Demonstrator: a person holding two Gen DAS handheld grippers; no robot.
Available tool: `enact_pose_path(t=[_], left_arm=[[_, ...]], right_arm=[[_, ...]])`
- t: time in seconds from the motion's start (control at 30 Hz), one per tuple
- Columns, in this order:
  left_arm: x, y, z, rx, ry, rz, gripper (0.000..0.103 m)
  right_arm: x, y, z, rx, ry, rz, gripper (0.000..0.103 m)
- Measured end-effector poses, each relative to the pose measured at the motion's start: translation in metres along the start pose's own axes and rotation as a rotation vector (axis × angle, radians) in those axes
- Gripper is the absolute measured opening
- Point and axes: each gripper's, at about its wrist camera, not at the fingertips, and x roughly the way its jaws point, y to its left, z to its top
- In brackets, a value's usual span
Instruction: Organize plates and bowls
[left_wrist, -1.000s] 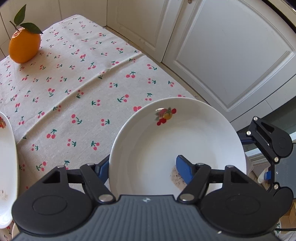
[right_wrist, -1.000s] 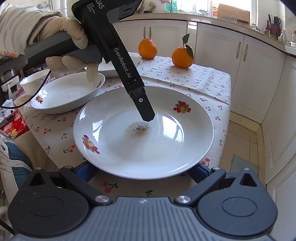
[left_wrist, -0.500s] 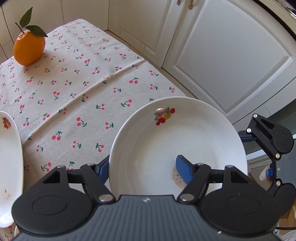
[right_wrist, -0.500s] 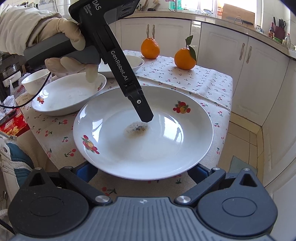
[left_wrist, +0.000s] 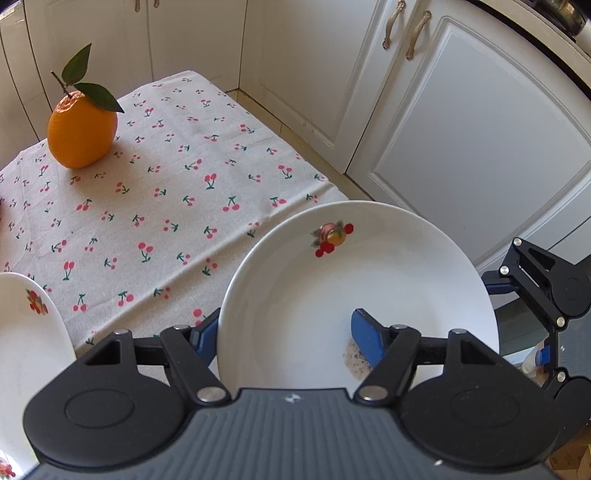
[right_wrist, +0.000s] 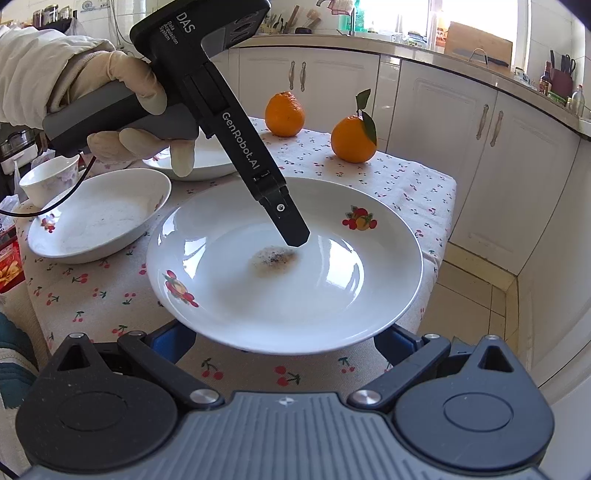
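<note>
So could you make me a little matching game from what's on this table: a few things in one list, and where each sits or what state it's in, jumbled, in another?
Things:
1. big plate
2. leafy orange
3. small cup
4. deep dish

Places or states:
A. at the table's far left edge, beyond the deep dish
B. gripped by the left hand-held gripper, a dark stain in its middle
C. standing on the cherry cloth near the cabinets
D. resting on the cloth just left of the big plate

Pairs: 1-B, 2-C, 3-A, 4-D
</note>
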Motion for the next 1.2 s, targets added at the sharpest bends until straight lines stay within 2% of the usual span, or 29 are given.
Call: enact_pose_path(t=[0.33,0.87,0.93,1.0,1.2], left_arm=[[0.017,0.01,0.013,-0.012,-0.009,0.013,0.071],[0.029,0.017,0.019,-0.028,-0.007,0.029,0.071],[0.027,0.016,0.019,-0.028,-0.008,0.032,0.074],[0.024,0.014,0.019,-0.028,-0.015,0.038,0.081],[0.005,0.01,0.013,-0.011,-0.047,0.071,0.082]], right_arm=[[0.02,-0.013,0.001,-0.008,0.04,-0.015,0.103],[0.027,-0.016,0.003,0.008,0.045,-0.04,0.103],[0.026,-0.015,0.003,0.012,0.044,-0.044,0.103],[0.023,-0.014,0.003,0.02,0.042,-0.049,0.103],[0.005,-0.011,0.002,0.072,0.034,-0.068,0.103]])
